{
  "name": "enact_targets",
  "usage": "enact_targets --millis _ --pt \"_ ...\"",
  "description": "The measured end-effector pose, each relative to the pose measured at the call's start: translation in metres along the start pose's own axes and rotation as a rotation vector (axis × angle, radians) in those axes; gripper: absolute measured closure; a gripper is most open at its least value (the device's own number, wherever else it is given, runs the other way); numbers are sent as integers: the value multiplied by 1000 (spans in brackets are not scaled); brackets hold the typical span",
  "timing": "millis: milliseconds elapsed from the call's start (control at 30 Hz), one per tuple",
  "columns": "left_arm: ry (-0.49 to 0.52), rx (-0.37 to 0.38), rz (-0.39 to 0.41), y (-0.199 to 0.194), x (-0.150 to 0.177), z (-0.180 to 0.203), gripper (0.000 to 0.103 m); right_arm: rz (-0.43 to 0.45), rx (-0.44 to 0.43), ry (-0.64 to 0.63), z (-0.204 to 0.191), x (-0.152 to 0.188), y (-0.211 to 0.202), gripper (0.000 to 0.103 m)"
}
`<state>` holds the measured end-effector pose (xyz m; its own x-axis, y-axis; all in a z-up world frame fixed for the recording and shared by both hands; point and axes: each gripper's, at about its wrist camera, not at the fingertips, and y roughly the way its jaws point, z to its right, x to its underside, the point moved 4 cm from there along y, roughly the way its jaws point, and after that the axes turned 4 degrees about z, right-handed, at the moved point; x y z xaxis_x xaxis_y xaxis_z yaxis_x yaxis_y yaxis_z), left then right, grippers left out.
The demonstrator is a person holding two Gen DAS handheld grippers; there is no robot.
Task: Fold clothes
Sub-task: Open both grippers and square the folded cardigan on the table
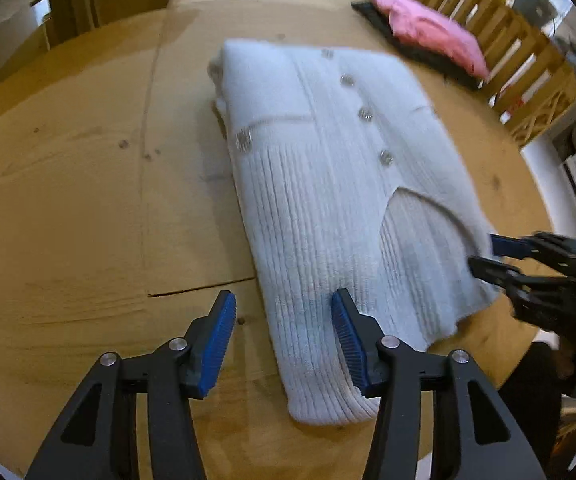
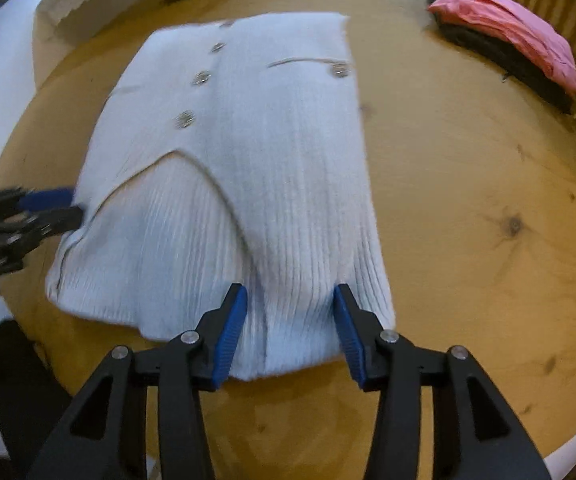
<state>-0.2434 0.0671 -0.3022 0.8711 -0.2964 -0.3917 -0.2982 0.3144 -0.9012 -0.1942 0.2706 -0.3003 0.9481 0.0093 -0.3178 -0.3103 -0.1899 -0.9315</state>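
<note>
A wooden bench [image 1: 87,208] with knots and a seam carries a folded white knitted cardigan [image 1: 328,184], lying flat just ahead of the left hand-held gripper [image 1: 283,344]. Farther off to that gripper's right, a pink folded garment [image 1: 428,28] rests on what may be a dark garment [image 1: 420,54].

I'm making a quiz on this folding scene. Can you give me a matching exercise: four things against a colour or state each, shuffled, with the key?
Things:
1. cardigan
2. pink garment
3. left gripper
4. table

Descriptions:
A. bare wood with knots
B. open, holding nothing
C. white ribbed knit, lying folded
D. folded on a dark garment near the slatted rail

Pairs: 1-C, 2-D, 3-B, 4-A
</note>
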Motion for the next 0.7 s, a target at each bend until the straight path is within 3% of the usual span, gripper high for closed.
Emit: enact_targets --millis 67,133,233,300,400,533,567,700 --pt "27 -28 6 2 -3 -3 38 -16 -5 -27 -8 7 -1 57" --pt "36 -49 7 1 -6 -9 37 -15 5 -42 -9 8 -7 58" --pt "12 -72 19 -16 -5 -15 55 84 94 20 4 4 -36 58" --pt "11 -61 38 -34 0 -9 56 154 156 53 8 4 -61 58" --pt "39 -43 82 -68 12 14 49 228 245 46 1 12 -99 57" --pt "47 -54 193 -117 26 44 34 302 362 31 -15 24 -141 46" --pt "47 -59 217 -127 29 50 30 317 365 39 -14 36 -149 45" --pt "65 -109 265 -154 40 63 28 333 292 78 -27 52 -158 45"
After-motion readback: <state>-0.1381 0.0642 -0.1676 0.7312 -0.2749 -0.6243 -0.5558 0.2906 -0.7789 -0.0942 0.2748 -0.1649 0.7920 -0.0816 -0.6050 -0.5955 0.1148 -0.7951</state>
